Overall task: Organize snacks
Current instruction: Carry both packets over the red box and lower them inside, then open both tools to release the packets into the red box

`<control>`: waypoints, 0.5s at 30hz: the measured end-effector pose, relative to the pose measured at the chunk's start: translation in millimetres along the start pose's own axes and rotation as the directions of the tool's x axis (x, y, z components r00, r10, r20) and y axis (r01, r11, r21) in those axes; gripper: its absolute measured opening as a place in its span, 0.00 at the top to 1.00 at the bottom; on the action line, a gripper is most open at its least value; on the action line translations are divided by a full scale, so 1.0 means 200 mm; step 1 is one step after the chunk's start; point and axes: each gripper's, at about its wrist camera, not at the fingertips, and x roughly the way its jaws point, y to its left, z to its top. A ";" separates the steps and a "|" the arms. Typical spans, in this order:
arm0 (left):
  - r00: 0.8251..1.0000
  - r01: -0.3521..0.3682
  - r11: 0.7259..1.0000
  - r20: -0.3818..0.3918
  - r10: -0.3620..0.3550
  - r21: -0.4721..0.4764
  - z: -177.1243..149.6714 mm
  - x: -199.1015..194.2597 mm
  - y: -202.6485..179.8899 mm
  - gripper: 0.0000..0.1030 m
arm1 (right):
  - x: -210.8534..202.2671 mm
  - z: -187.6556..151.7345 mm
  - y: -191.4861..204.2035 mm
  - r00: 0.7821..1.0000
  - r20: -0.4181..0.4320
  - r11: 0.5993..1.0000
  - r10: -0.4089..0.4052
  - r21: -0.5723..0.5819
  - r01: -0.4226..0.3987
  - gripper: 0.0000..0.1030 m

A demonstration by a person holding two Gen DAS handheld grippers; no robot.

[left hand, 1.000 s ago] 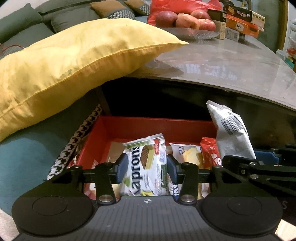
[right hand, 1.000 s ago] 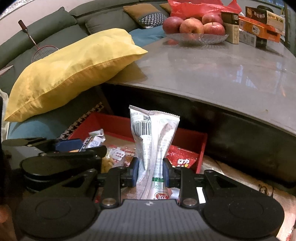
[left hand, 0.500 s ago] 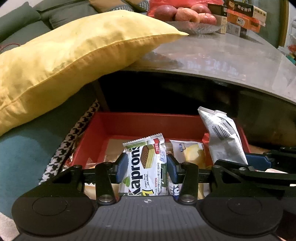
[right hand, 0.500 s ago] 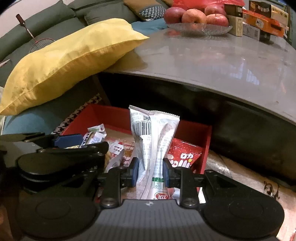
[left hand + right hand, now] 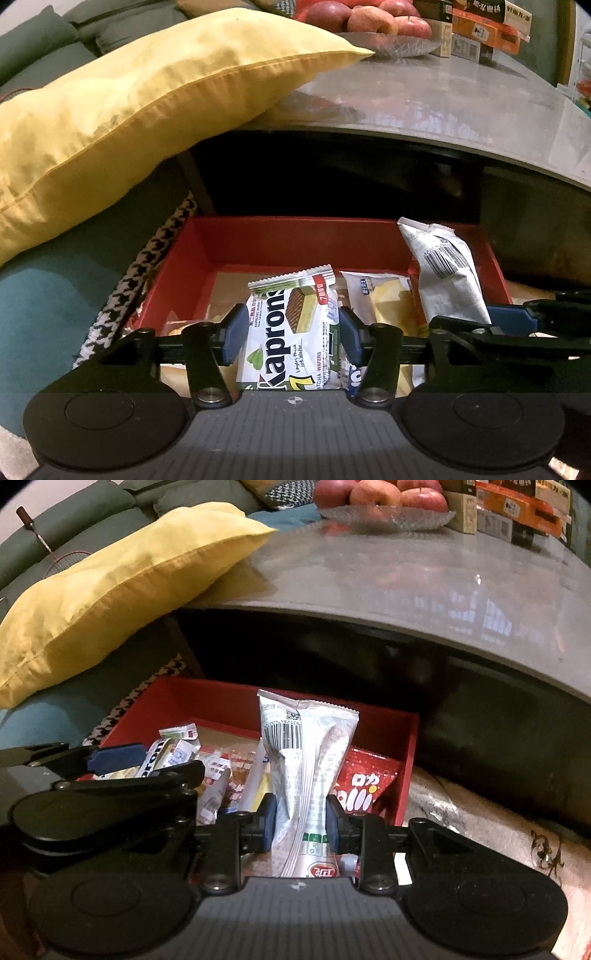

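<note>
Over the red box [image 5: 295, 236], each tool's clamped packet hides the snacks beneath.

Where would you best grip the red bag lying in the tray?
Judging by its pose, by the free upper-right corner, from above. The red bag lies flat against the red tray wall, its left part hidden behind the silver pouch that the right gripper holds, so that corner is the only open edge.
</note>
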 end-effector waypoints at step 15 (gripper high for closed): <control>1.000 0.000 1.000 -0.018 0.000 -0.008 0.01 0.00 0.02 0.34 | 0.03 0.00 -0.01 1.000 -0.014 0.999 -0.022 0.039 0.023 0.72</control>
